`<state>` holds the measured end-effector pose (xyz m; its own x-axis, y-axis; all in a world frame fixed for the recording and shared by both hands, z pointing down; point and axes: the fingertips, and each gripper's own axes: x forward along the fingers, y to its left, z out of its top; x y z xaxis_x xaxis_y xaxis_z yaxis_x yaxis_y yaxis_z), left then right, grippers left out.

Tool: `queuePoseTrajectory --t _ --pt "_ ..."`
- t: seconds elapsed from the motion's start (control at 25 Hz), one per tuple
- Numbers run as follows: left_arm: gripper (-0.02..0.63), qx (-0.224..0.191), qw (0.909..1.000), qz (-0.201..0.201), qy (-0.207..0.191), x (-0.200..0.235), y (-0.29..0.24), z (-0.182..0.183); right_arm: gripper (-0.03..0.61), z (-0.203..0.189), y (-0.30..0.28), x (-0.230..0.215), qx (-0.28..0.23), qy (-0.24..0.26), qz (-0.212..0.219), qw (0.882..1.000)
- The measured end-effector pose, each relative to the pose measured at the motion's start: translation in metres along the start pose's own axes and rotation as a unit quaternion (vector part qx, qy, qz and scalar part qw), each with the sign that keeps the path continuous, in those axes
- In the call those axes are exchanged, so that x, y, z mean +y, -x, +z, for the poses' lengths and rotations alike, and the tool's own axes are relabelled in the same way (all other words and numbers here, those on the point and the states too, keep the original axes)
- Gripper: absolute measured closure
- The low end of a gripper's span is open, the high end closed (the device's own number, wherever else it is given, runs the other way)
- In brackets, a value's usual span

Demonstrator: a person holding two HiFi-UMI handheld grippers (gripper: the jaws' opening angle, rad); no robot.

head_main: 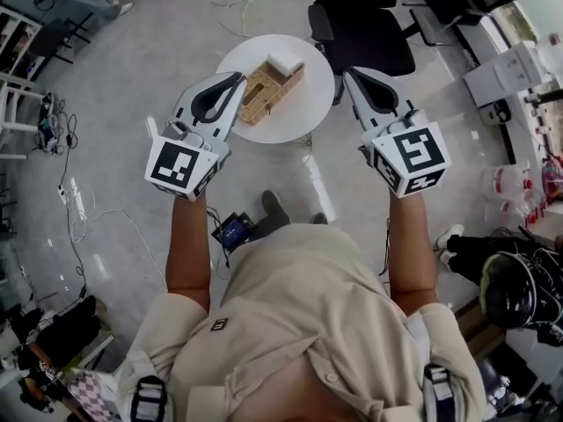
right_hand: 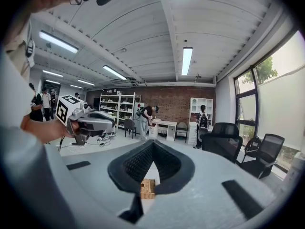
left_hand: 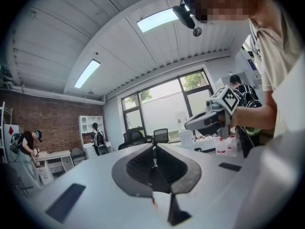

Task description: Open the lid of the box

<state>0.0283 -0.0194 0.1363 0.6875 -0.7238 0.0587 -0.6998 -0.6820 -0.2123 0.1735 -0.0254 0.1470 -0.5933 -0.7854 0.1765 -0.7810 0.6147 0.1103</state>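
With both pairs of jaws closed on nothing, the left gripper (head_main: 236,81) sits just beside the box (head_main: 262,95), upper centre on the round table (head_main: 303,117), its long axis seemingly running lower-left to upper-right, while the right gripper (head_main: 347,73) hangs farther off.

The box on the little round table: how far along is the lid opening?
Nothing looks done yet: the box sits untouched on the round table, its lid apparently shut. In hand: the left hand-held gripper and the right hand-held gripper are held up clear of it, one on either side, jaws together and empty. Left to do: reach down, grip the lid and lift it.
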Motion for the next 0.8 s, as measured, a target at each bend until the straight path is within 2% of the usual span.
queuePoseTrajectory --t 0.6,0.8 --pt "0.589 -0.018 0.9989 -0.044 0.007 0.08 -0.003 -0.03 0.586 0.005 -0.076 0.015 0.015 0.008 -0.045 0.999" --pt "0.589 -0.014 0.9989 -0.042 0.013 0.103 -0.01 -0.044 0.586 0.002 -0.103 0.011 0.019 0.011 -0.043 0.999"
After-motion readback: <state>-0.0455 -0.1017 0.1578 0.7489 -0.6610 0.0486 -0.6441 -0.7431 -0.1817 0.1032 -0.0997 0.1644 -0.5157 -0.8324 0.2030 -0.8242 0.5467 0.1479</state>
